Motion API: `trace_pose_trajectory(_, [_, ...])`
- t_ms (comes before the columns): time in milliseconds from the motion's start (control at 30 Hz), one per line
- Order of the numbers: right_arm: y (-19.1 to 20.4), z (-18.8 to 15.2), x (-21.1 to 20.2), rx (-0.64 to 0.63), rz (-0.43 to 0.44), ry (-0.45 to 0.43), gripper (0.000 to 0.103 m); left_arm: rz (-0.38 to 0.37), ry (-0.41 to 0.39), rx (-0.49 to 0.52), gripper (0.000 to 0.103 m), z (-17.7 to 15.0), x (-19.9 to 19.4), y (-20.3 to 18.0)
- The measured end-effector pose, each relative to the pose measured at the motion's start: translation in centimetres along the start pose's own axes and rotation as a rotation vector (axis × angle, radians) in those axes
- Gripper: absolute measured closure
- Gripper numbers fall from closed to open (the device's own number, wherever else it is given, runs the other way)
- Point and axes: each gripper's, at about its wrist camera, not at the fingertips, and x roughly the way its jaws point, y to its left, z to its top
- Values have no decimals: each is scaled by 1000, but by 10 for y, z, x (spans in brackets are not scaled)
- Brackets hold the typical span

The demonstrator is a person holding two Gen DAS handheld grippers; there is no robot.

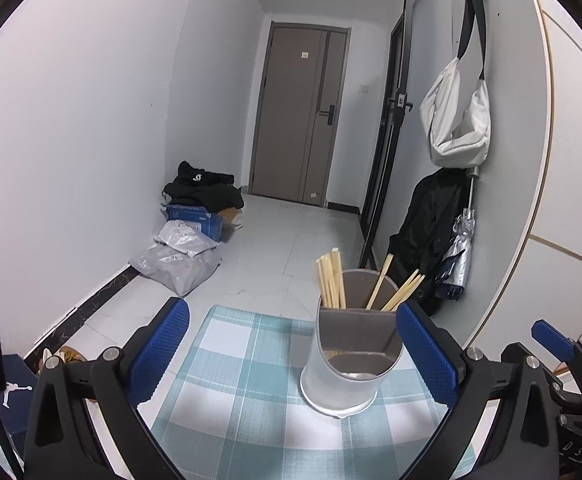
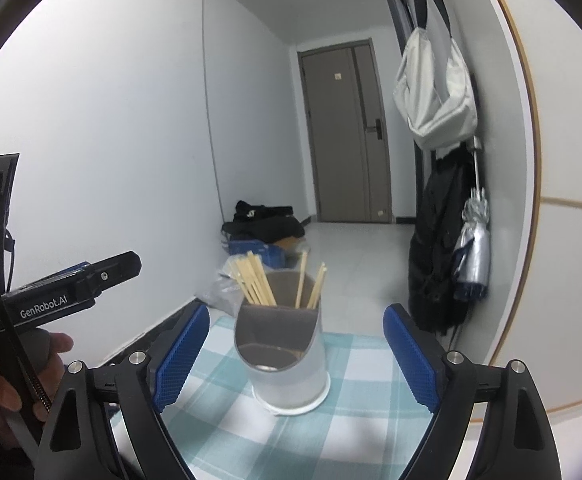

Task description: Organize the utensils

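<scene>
Chopsticks (image 2: 257, 280) of pale wood stand upright in the grey cylindrical metal holder (image 2: 287, 356) on your checked-cloth desk (image 2: 219, 432), dead ahead of your right claw (image 2: 295, 364), nearer than your left claw (image 1: 291, 356), both agape and empty.

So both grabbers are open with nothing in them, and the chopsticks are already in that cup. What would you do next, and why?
Probably draw both back. The chopsticks stand in the holder on the checked cloth, no loose utensil shows, and the left hand-held gripper and right hand-held gripper are open and empty. Off-camera pieces can't be ruled out.
</scene>
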Motion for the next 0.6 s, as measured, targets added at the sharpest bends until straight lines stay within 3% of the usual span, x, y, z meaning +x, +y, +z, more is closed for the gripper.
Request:
trace_pose_trajectory(267, [-5, -17, 16, 26, -38, 53, 14, 17, 44, -4, 1, -12, 14, 8])
trace_pose_trajectory(600, [-2, -21, 22, 17, -47, 65, 14, 15, 25, 4, 1, -11, 10, 9])
